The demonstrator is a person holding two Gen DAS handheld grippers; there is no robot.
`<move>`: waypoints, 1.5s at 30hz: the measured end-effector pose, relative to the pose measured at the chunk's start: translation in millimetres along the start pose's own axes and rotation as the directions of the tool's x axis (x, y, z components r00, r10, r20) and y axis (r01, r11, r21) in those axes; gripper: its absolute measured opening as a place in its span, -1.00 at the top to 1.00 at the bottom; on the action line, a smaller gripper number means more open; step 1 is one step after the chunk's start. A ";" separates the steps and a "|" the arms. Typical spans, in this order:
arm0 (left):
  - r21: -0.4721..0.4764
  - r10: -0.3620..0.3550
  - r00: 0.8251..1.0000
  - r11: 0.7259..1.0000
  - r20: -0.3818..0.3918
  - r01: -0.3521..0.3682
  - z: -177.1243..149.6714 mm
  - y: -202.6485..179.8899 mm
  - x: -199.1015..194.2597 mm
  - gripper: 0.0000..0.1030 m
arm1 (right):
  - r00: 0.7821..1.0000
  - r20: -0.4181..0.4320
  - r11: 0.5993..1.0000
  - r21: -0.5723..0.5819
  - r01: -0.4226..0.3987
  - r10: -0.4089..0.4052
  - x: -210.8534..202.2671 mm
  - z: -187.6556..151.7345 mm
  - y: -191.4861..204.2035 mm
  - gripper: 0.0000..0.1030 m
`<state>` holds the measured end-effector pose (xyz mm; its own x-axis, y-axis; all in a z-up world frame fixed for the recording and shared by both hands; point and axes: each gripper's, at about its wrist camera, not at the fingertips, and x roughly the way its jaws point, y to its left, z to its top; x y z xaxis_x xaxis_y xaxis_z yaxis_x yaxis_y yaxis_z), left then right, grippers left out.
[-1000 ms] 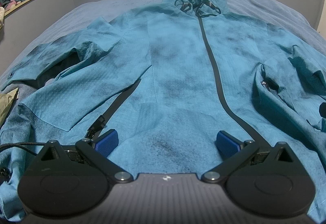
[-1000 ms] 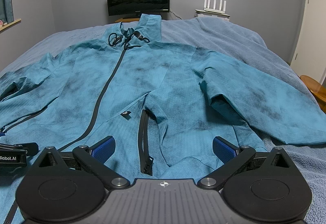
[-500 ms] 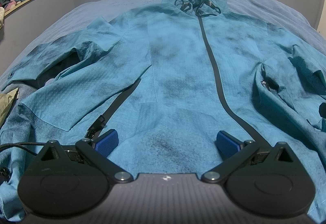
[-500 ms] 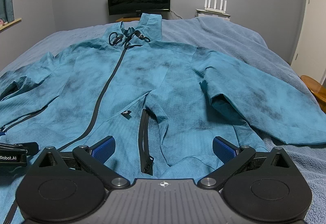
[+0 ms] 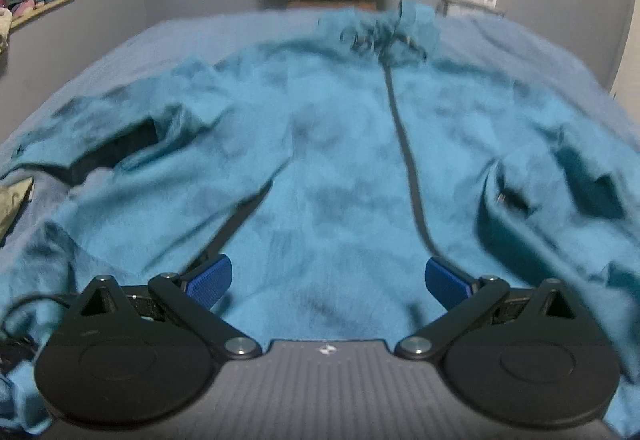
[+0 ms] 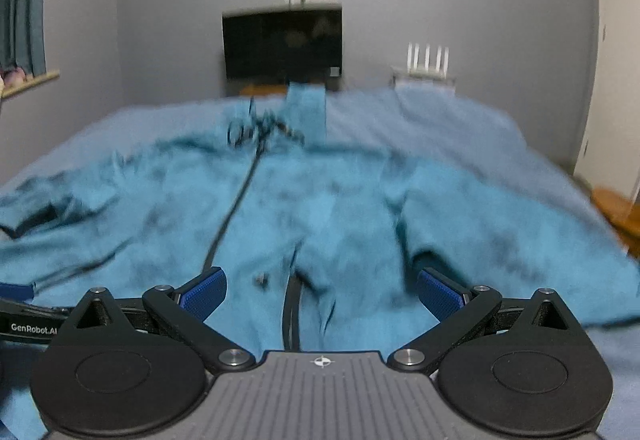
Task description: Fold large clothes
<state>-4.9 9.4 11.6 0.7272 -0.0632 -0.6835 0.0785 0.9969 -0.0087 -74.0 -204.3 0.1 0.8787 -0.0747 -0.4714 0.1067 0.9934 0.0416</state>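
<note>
Both cameras have been lifted and blurred since the earlier frames, jaws of left gripper [image 5: 328,280] and right gripper [image 6: 322,294] spread empty; jacket [image 5: 340,160] lies unfolded on bed [image 6: 460,128], so a sleeve at 3 o'clock is judged next to be grasped.

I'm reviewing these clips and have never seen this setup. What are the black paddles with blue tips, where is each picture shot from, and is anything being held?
Each picture comes from a camera riding on a hand-held two-finger gripper, looking forward along its fingers. The black arms with blue pads are those fingers. One view shows the left gripper, the other the right gripper. Both stand open and hold nothing. Ahead, a teal zip-up jacket lies spread front-up on a bed with a blue cover. Against the far wall stands a dark screen. Both pictures are blurred.
</note>
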 end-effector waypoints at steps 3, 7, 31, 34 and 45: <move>0.008 -0.021 0.995 1.000 0.095 0.021 13.9 2.1 -16.0 -1.00 | 0.998 0.042 0.999 0.007 0.038 -0.038 -11.2 11.9 -6.6 -1.00; 0.060 -0.087 0.987 0.995 0.132 0.080 41.3 0.8 -21.7 -1.00 | 0.988 0.123 0.996 -0.010 0.090 -0.088 -16.0 22.3 -26.8 -1.00; 0.017 -0.048 0.997 0.999 -0.062 0.049 49.1 13.8 118.5 -1.00 | 0.850 -0.302 0.474 0.727 0.498 -0.431 53.9 -29.7 -340.2 -0.90; -0.007 -0.058 0.995 0.998 -0.086 0.058 46.3 15.9 124.7 -1.00 | 0.825 -0.360 0.367 0.766 0.528 -0.435 73.9 -47.5 -358.7 -0.80; -0.020 -0.078 0.992 0.997 -0.096 0.076 45.8 16.9 128.6 -1.00 | 0.816 -0.380 0.152 0.863 0.483 -0.436 103.6 -86.5 -387.6 -0.45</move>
<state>121.2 15.9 -43.1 0.6501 -0.1355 -0.7477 0.1199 0.9899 -0.0751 -64.5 -589.5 -141.1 0.4937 -0.4612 -0.7372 0.8416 0.0398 0.5387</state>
